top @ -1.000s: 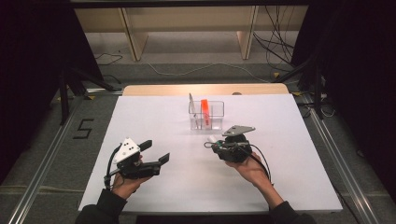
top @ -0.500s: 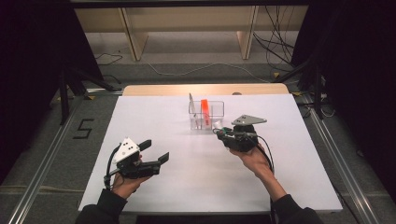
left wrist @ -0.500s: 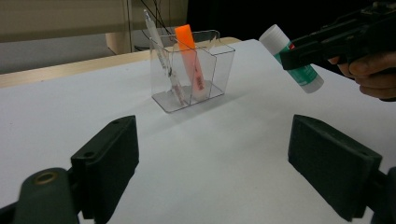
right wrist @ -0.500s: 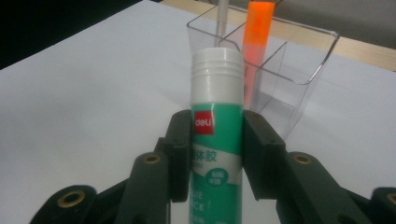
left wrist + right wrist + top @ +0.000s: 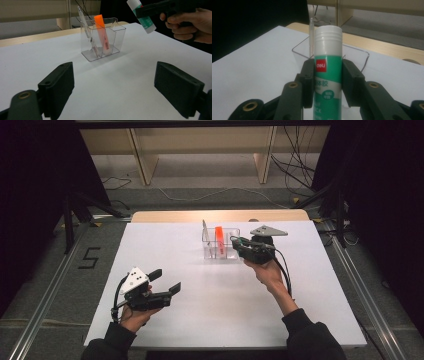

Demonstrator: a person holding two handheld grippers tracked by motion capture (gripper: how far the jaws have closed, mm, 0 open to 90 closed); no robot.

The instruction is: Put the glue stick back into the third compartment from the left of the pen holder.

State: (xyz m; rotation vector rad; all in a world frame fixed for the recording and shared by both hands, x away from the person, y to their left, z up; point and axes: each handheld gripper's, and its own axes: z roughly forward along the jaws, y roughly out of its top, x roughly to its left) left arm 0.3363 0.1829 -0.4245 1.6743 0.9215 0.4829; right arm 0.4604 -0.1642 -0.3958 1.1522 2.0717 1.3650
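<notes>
The right gripper [image 5: 239,245] pinches a white-and-green plastic glue stick [image 5: 327,75] between its jaws, the stick's long axis running straight out past the jaw tips, cap end forward. Just ahead of those tips and slightly below stands the clear plastic divided organiser box [image 5: 103,40], holding an orange highlighter [image 5: 102,33] and a clear pen [image 5: 87,32]. The left gripper [image 5: 167,282], jaws spread wide and holding nothing, lies well apart from the box, so the right hand is far nearer.

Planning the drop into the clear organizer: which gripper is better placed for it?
Right. The right gripper grips the glue stick beside the clear organizer; the left gripper is open, empty and nearer the person.
</notes>
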